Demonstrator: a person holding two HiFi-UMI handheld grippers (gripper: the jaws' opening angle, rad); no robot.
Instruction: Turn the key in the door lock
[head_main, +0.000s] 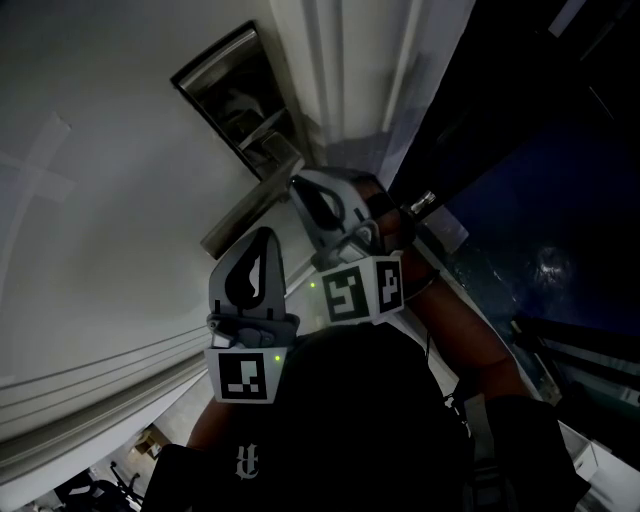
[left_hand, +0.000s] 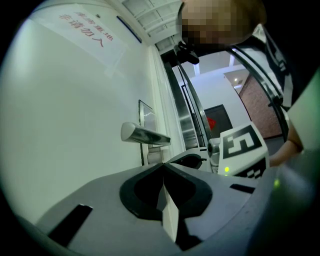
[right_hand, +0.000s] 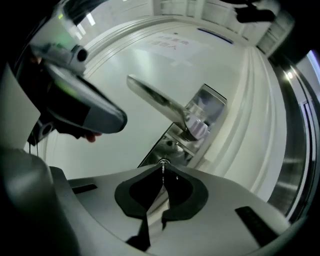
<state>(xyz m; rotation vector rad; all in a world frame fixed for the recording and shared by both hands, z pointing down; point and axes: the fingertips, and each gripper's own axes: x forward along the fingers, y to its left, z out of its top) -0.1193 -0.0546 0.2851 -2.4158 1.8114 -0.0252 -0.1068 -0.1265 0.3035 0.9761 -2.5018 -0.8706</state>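
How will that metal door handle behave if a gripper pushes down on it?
The door handle looks like solid polished metal, so probably stiff. Its glossy surface may let jaws slip. Mounted on the lock plate, it likely pivots rather than slides.

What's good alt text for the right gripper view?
The right gripper, jaws closed, pinches a thin metal piece, apparently the key, at the steel lock plate of a white door. A silver lever handle juts out just above it, and the left gripper hovers at upper left.
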